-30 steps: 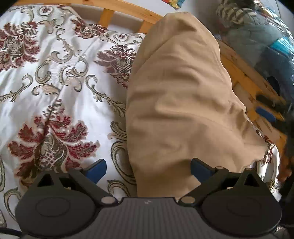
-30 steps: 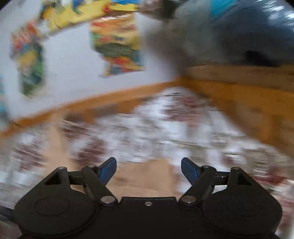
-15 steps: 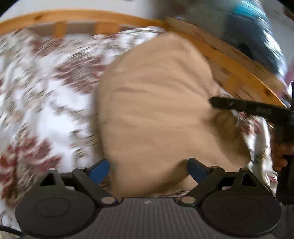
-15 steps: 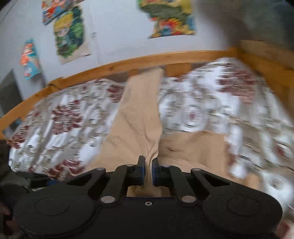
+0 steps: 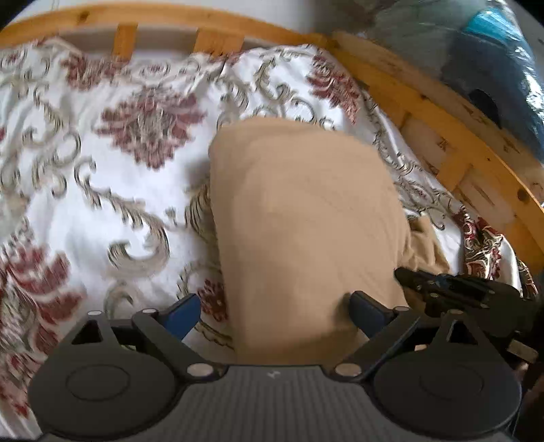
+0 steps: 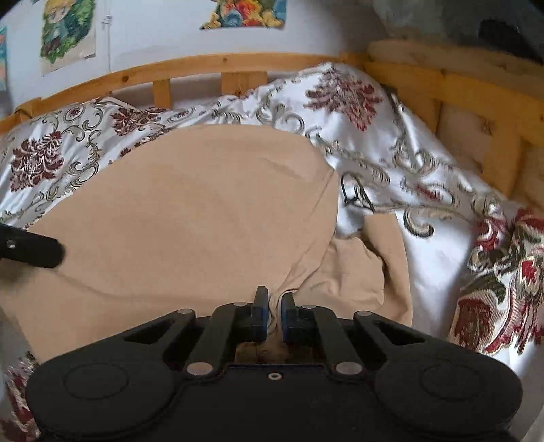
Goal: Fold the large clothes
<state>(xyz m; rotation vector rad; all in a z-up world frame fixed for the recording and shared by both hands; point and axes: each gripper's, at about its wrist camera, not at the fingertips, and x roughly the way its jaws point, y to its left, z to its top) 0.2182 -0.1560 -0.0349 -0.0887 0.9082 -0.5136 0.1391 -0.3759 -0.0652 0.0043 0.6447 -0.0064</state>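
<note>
A tan garment (image 5: 306, 210) lies folded on the floral bedspread (image 5: 102, 204). My left gripper (image 5: 275, 311) is open, its blue pads on either side of the garment's near edge. My right gripper (image 6: 272, 312) is shut on a pinch of the tan garment (image 6: 190, 210) at its near edge. The right gripper also shows in the left wrist view (image 5: 452, 289) at the garment's right side. The left gripper's finger (image 6: 30, 250) shows at the left edge of the right wrist view.
A wooden bed rail (image 5: 442, 112) runs along the far and right sides of the bed (image 6: 442, 81). Bagged bedding (image 5: 493, 51) is stacked beyond the right rail. Posters (image 6: 68, 30) hang on the wall behind.
My right gripper closed on the garment's edge and has carried it over, so the long garment now lies shorter and doubled. My left gripper stayed open at the near edge.
</note>
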